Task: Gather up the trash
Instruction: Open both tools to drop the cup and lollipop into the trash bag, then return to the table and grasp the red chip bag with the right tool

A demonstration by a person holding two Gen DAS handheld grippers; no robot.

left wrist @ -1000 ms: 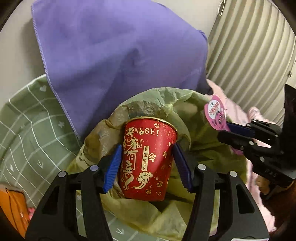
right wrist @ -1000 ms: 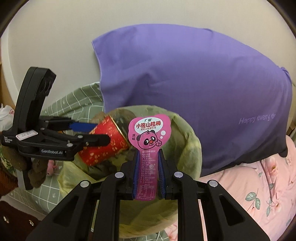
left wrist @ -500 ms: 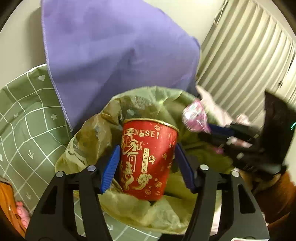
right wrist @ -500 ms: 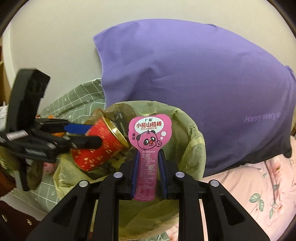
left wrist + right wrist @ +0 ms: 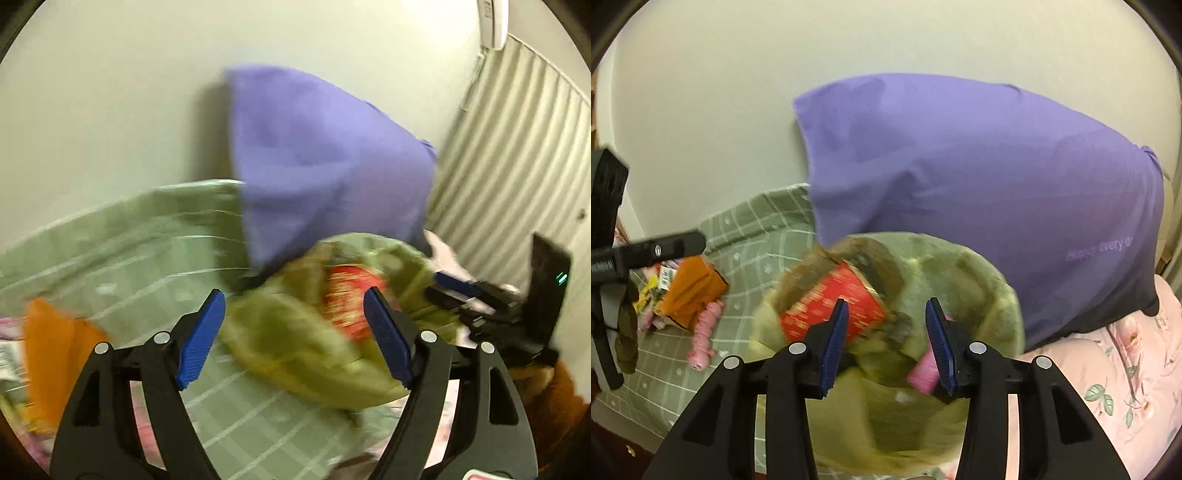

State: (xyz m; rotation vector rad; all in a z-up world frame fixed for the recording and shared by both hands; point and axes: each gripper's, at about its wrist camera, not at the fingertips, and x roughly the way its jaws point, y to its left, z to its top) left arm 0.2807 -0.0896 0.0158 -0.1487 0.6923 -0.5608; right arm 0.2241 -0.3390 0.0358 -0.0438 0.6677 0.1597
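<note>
While both grippers hang over the bed with nothing between their fingers, the rubbish sits below them; the left gripper (image 5: 293, 334) has its blue pads spread wide, and the right gripper (image 5: 888, 343) stands parted too, directly above the mouth of the yellow-green trash bag (image 5: 990, 295); inside that bag the red paper cup (image 5: 834, 302) lies tilted on its side, gold rim toward the far wall, and the pink wrapper (image 5: 923, 371) shows just beside the right pad, low in the bag, though blur makes it hard to say whether it rests or is mid-fall; the bag stands on the green checked sheet (image 5: 746, 229) in front of the purple pillow (image 5: 979, 184); off to the left on the sheet lie an orange packet (image 5: 692, 291), a pink twisted piece (image 5: 703, 332) and some yellow scraps, which look like the remaining litter; judging by appearance, the cup is light and thin-walled, so it would crush under a hard squeeze and is best taken across its body near the stiffer rim; the wrapper and packet are flimsy film, likely slippery, and call for a pinch on an edge or a crease; the bag itself is soft and slack, so its rim may fold inward if knocked
</note>
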